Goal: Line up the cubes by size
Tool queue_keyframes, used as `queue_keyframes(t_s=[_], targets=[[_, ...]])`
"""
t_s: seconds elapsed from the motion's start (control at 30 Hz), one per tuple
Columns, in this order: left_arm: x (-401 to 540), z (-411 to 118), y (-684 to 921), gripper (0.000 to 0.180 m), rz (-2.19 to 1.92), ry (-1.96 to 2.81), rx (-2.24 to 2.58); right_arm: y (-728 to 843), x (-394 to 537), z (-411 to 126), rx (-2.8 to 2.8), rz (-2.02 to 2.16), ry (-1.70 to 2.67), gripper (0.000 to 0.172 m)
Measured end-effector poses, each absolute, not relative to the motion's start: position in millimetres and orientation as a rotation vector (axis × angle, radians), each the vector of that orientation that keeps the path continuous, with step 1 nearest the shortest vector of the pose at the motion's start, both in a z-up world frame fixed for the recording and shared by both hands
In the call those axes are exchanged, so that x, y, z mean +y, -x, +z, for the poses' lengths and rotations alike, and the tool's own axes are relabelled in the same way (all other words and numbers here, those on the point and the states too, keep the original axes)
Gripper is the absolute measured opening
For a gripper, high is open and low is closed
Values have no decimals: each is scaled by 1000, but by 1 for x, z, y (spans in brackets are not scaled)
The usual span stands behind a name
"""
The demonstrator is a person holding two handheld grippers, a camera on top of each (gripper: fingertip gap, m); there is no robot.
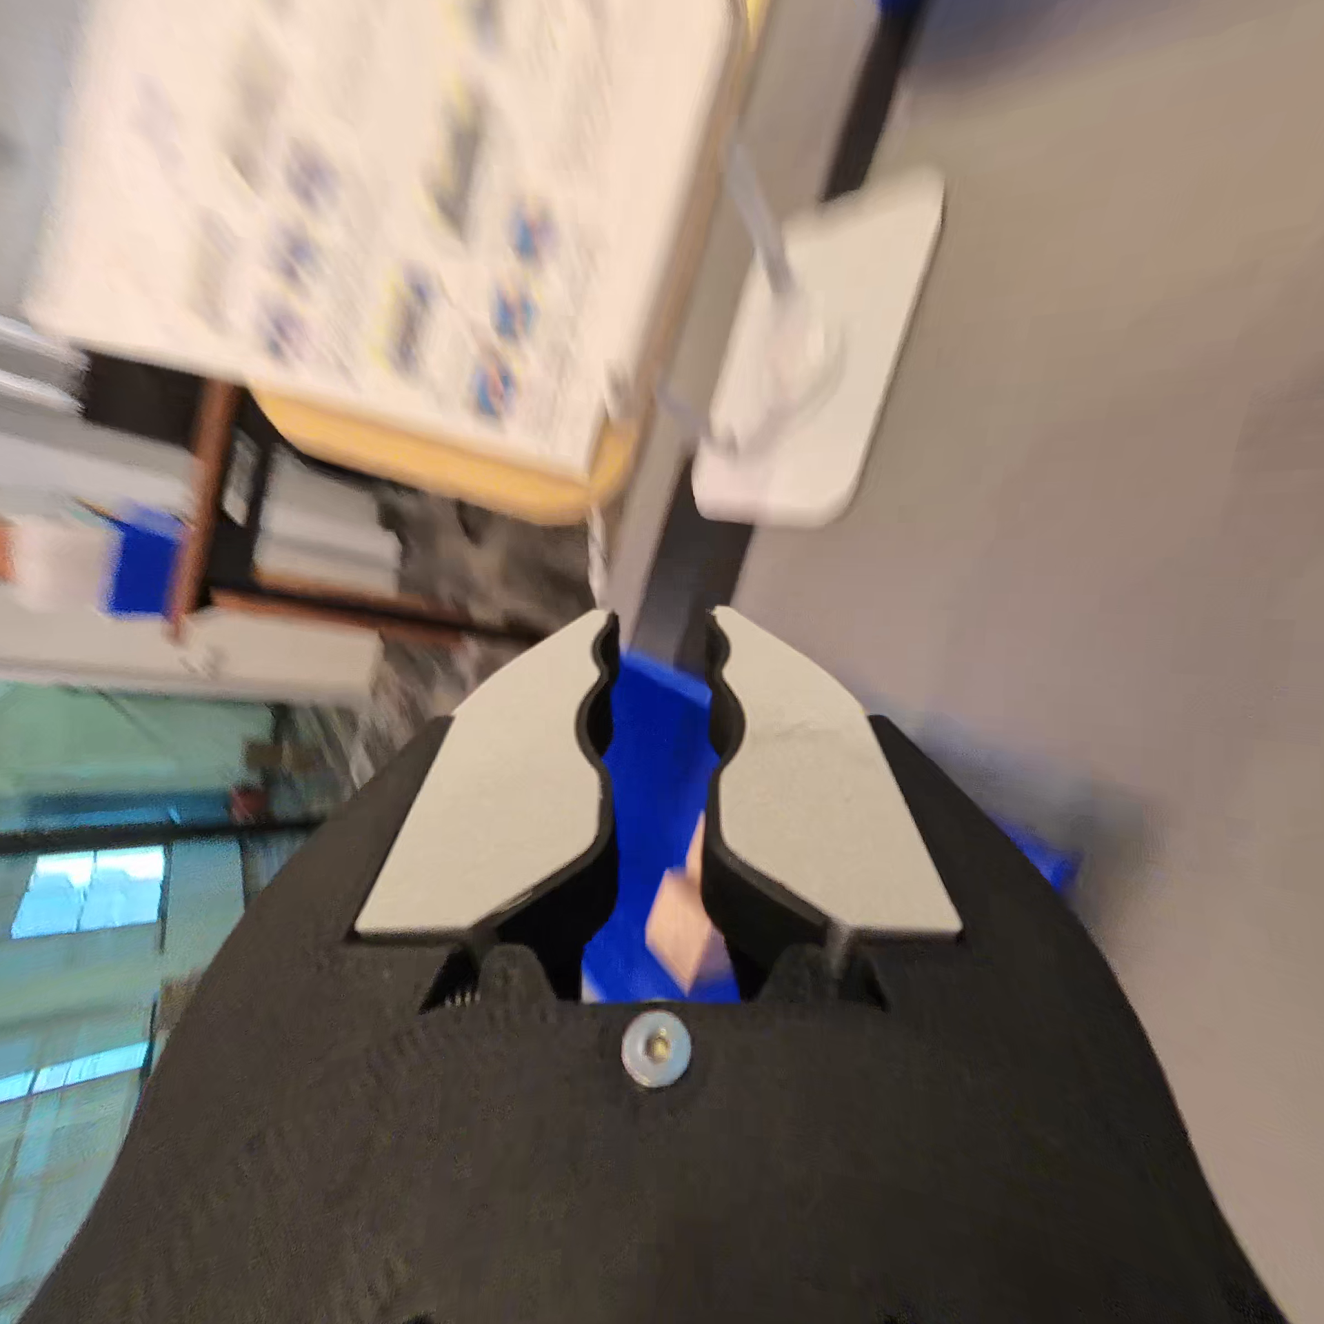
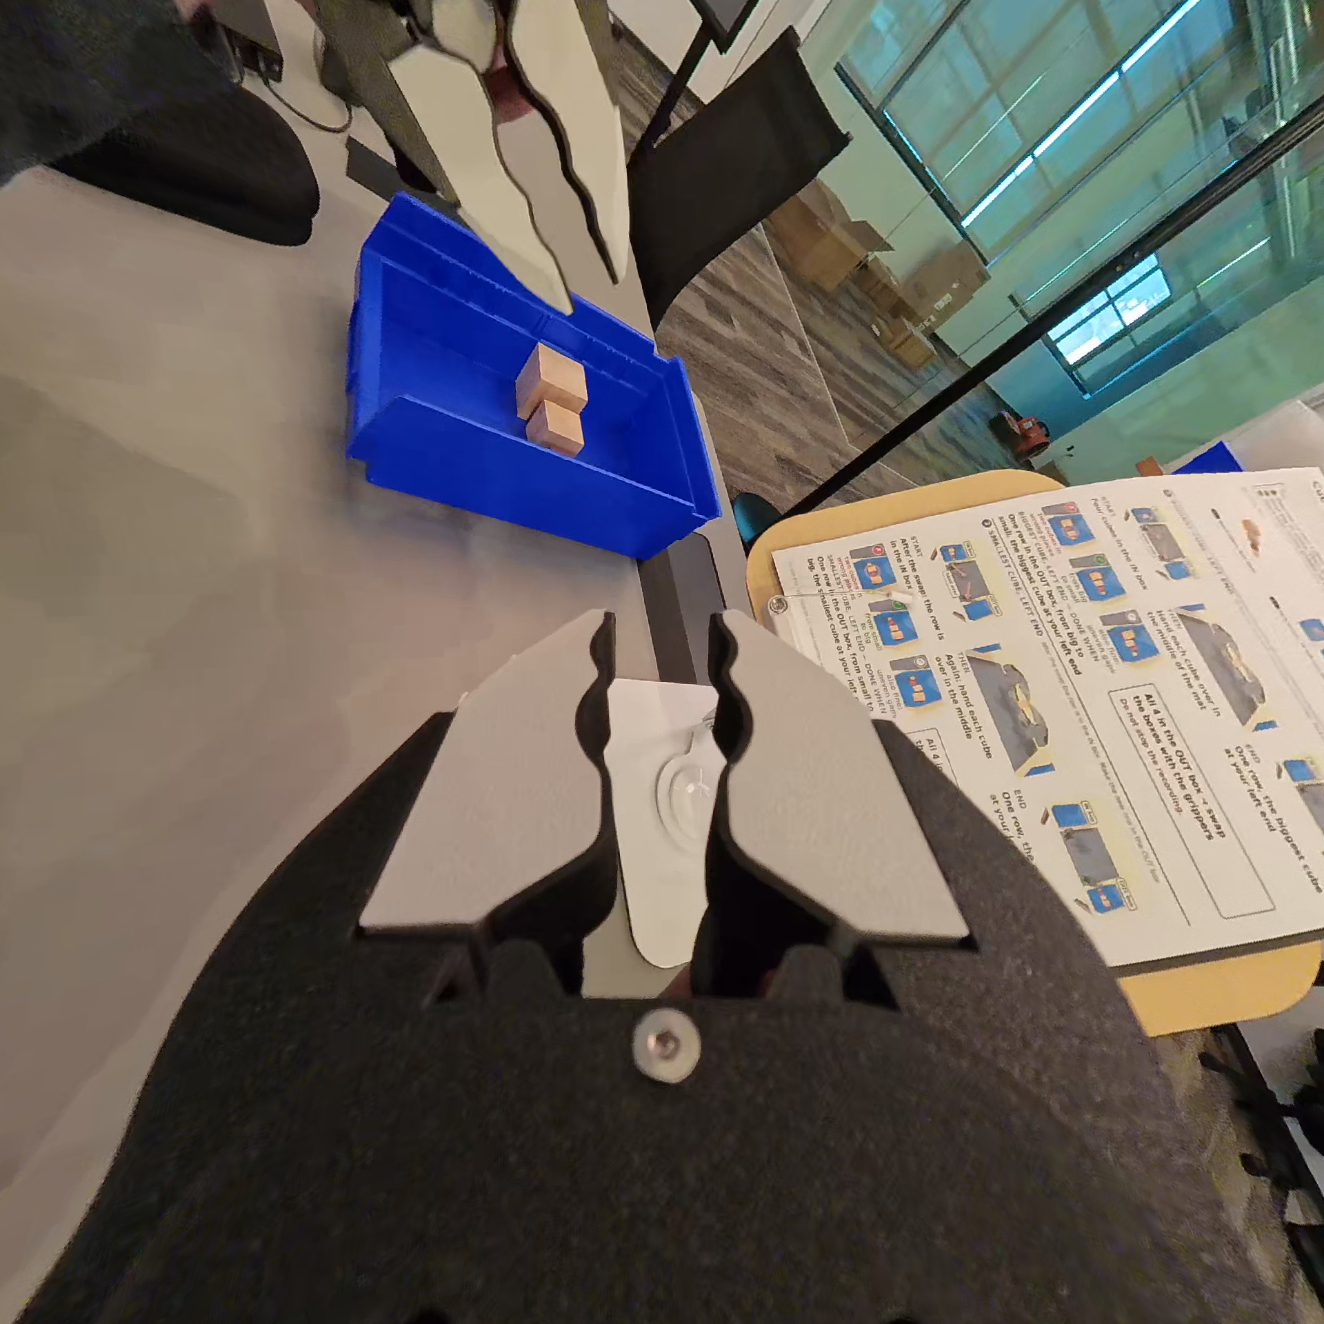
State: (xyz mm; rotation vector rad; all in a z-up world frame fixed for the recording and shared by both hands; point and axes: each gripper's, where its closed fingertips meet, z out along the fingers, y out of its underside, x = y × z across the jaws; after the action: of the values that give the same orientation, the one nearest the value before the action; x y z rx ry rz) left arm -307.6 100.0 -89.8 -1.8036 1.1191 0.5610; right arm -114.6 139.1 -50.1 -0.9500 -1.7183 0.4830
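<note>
One cube (image 1: 680,924) half-hidden behind gripper (image 1: 663,623)

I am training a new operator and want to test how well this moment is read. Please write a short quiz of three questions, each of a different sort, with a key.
1. True or false: the right gripper holds a wooden cube.
2. How many wooden cubes lie in the blue bin, as far as the right wrist view shows?
3. Multiple choice: the other gripper, the left gripper, is
A. resting flat on the instruction sheet
B. above the far edge of the blue bin, fingers pointing down
C. out of sight

Key:
1. False; its fingers stand apart with nothing between them.
2. Two: the larger cube and the smaller cube, side by side.
3. B
</note>
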Motion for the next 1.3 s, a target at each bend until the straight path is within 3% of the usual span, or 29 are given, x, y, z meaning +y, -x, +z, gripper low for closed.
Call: queue_keyframes(t_s=[0.03,0.4,0.63,0.97,1.3], targets=[[102,-96,322,23,585,1852,1127,115,139,-51,-1718,487,951,24],[138,-220,412,41,426,2244,1364,127,142,-72,-1784,453,978,24],[156,-272,442,39,486,2365,1487,130,144,-77,-1794,452,973,25],[160,-305,464,42,500,2506,1561,126,152,-80,-1796,445,984,25],[162,-316,466,32,453,2542,1553,123,150,-74,-1784,458,967,26]])
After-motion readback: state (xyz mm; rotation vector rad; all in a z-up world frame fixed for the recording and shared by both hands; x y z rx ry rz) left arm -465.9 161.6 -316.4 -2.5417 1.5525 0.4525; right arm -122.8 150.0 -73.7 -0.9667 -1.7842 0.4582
